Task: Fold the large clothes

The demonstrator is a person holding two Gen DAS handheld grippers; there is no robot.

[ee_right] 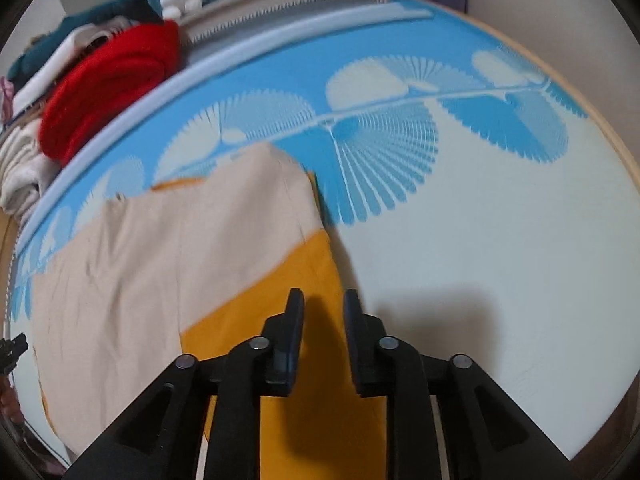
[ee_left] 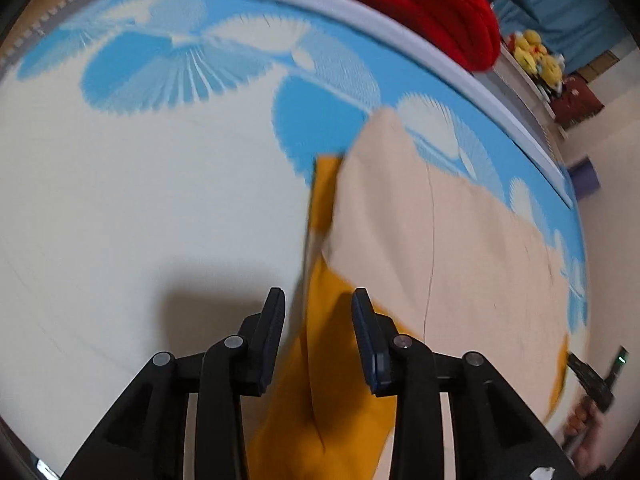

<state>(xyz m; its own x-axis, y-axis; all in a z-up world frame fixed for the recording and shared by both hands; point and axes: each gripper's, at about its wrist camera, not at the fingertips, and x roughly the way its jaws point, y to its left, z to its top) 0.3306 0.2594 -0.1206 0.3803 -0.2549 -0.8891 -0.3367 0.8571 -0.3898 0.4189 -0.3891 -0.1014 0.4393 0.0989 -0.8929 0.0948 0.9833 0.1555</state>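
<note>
A large garment lies spread on the bed, pale beige on top with an orange part showing along one edge. My left gripper hovers over the orange edge with its jaws apart; the cloth runs under the gap and the pads do not press on it. My right gripper stands likewise over the orange part, jaws apart, nothing pinched. In the left wrist view the right gripper's black body and a hand show at the far right.
The bed sheet is white with blue fan-shaped leaves. A red bundle and other piled clothes lie beyond the bed's pale rim. Yellow plush toys sit further back.
</note>
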